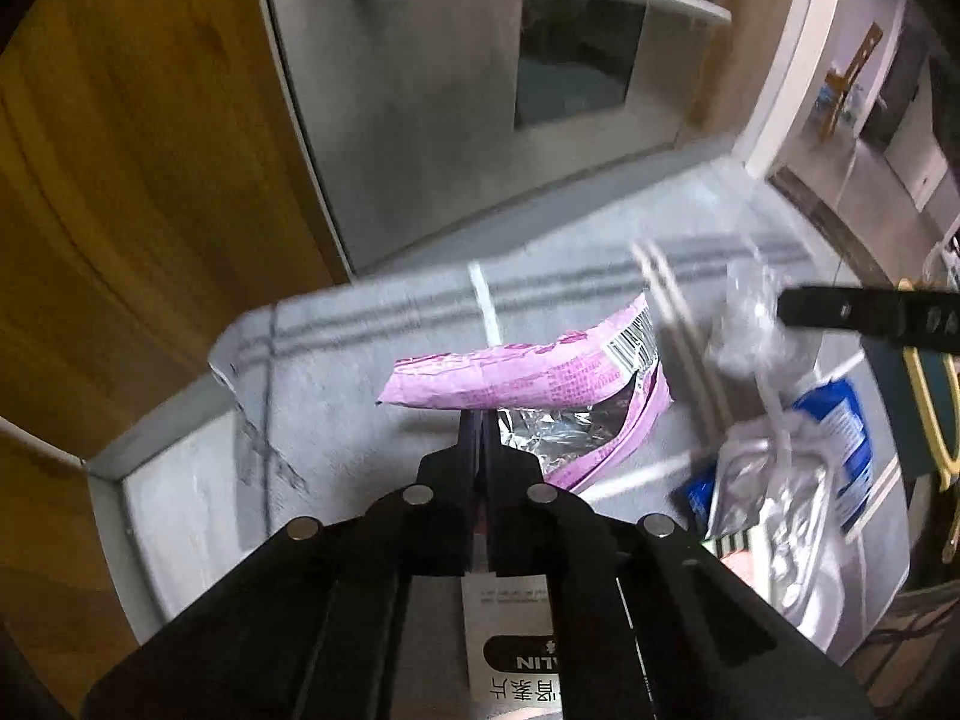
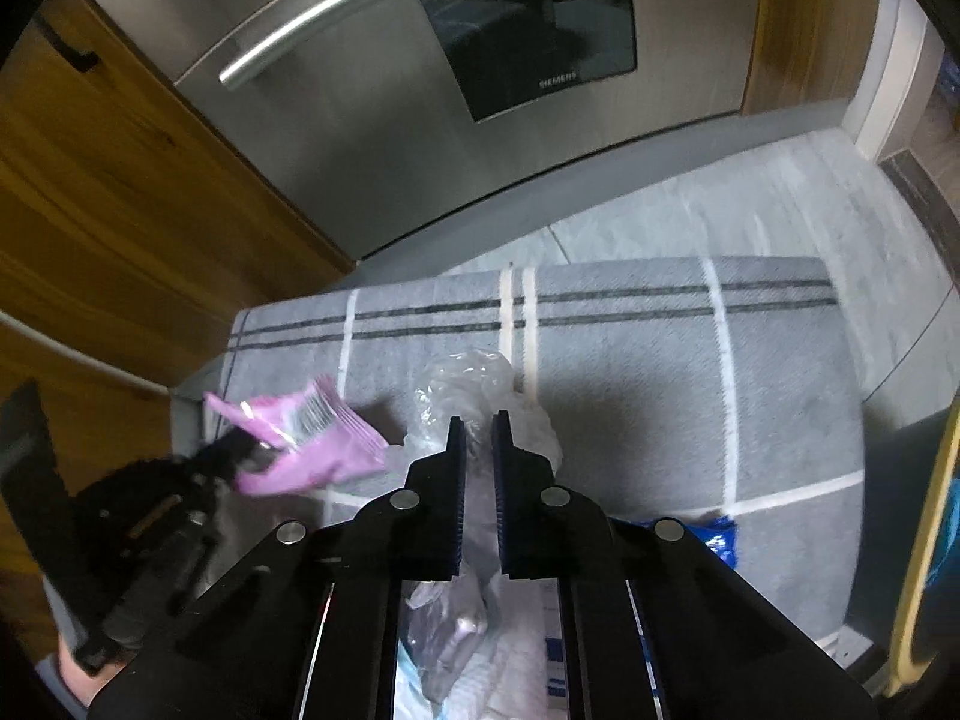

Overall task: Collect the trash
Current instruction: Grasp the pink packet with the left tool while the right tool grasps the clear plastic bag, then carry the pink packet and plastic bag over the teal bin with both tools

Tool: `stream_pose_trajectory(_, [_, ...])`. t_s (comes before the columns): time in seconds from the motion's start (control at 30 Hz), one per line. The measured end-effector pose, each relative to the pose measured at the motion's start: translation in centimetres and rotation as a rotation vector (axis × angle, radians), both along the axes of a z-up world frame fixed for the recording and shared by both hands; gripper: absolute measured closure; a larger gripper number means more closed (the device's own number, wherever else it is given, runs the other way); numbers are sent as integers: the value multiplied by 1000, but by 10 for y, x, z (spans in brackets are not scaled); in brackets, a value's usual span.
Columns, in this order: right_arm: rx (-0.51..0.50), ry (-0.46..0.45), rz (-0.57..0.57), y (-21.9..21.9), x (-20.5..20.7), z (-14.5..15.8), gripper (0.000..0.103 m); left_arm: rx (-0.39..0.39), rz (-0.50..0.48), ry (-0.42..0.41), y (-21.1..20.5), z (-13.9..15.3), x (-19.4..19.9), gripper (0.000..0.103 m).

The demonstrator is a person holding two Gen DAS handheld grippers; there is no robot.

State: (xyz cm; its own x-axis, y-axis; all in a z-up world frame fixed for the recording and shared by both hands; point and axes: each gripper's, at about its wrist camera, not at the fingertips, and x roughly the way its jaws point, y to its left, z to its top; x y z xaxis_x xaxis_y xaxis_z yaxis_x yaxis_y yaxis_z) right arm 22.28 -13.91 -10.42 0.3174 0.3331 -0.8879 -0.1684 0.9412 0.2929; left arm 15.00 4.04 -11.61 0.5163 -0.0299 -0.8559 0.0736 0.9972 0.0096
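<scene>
My left gripper [image 1: 482, 420] is shut on a pink snack wrapper [image 1: 528, 378] with a silver inside, held above the grey striped mat [image 1: 360, 360]. The wrapper [image 2: 306, 450] and the left gripper [image 2: 240, 450] also show at the left of the right wrist view. My right gripper [image 2: 478, 423] is shut on a crumpled clear plastic bag [image 2: 468, 384], which hangs between its fingers above the mat [image 2: 630, 390]. In the left wrist view the right gripper's finger [image 1: 864, 315] enters from the right next to the clear bag [image 1: 750, 324].
A blue wrapper [image 1: 840, 432] and other packets lie low at the right, on the mat; the blue wrapper also shows in the right wrist view [image 2: 714, 534]. A steel oven door [image 2: 480, 90] and wooden cabinets [image 2: 120, 210] stand behind the mat. A white labelled packet [image 1: 510, 648] lies below the left gripper.
</scene>
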Motion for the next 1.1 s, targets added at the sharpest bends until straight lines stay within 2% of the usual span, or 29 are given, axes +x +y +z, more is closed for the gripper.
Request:
stream_pose_trajectory(0.17, [5, -30, -25, -14, -4, 14, 95, 4, 8, -110, -2, 33, -7, 101])
stream_pose_trajectory(0.3, [9, -64, -54, -33, -12, 29, 95, -5, 1, -160, -8, 50, -13, 101])
stream_pose_trajectory(0.53, [21, -119, -150, -78, -34, 50, 95, -26, -44, -201, -27, 69, -22, 101])
stream_pose_trajectory(0.7, [-5, -165, -148, -93, -52, 60, 95, -56, -73, -253, -43, 94, -35, 101])
stream_pose_trajectory(0.8, [-17, -146, -137, -109, -59, 53, 95, -79, -80, -278, -54, 107, -46, 101])
stream_pose_trajectory(0.9, [-26, -127, -147, -122, -62, 48, 95, -46, -105, -295, -67, 111, -61, 101])
stream_pose_trajectory(1.0, [19, -114, -210, -134, -66, 48, 96, -24, -121, -283, -75, 108, -76, 101])
stream_pose_trajectory(1.1, [35, -118, -269, -144, -76, 51, 96, -53, -134, -279, -82, 109, -88, 101])
